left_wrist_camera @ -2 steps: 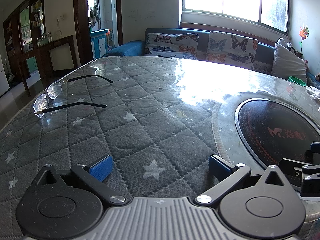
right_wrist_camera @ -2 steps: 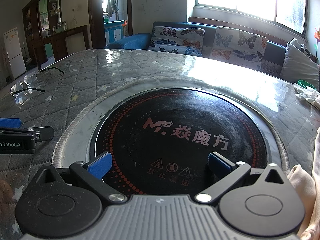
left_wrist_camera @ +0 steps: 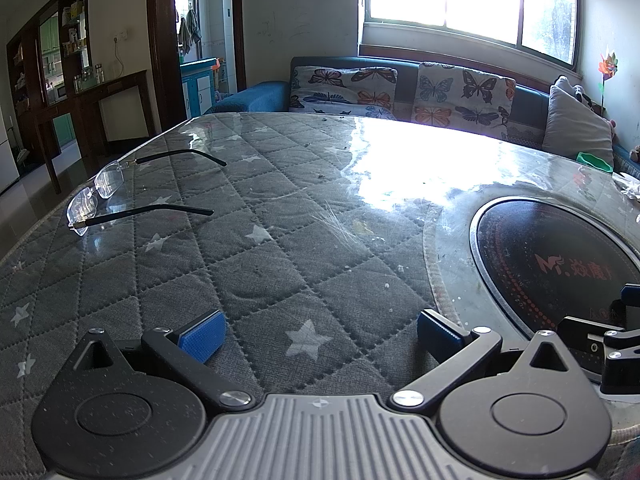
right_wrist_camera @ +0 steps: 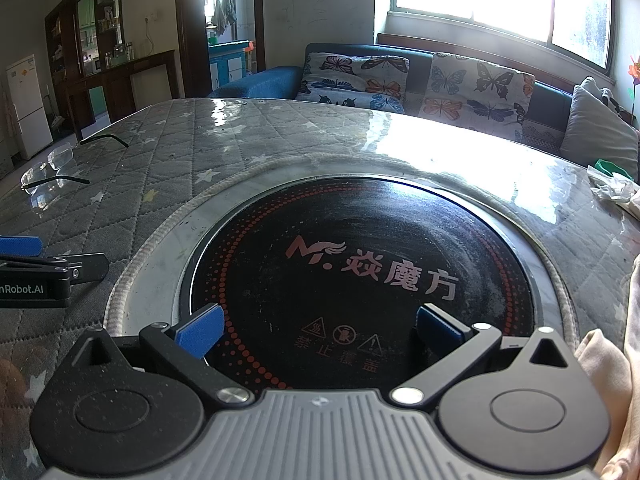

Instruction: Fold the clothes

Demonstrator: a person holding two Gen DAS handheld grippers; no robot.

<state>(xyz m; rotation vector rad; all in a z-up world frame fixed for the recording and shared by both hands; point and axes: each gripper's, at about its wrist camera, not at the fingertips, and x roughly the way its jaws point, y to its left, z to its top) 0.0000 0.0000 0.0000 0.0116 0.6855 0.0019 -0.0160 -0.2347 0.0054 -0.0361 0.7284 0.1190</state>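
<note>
Sunlit living room, butterfly-cushion sofa under the window, and my desk with its grey quilted star cover under a glossy clear sheet. Both my grippers sit low over it, side by side.

My left gripper has its blue-padded fingers spread wide with nothing between them, just bare quilting with a white star. A pair of rimless glasses lies further out to the left, arms unfolded, well apart from me.

My right gripper is spread wide too, also holding nothing. It hangs over the round black cooktop sunk into the desk, the one with the red logo and warning icons.

The clothes: all I can see is a pale cream cloth bunched at the far right edge of the right wrist view, just beside the right gripper's body and off to the outside of its right finger. It isn't between the fingers, and I can't tell if the body touches it. Most of it is cut off by the frame. The left wrist view doesn't show it.
</note>
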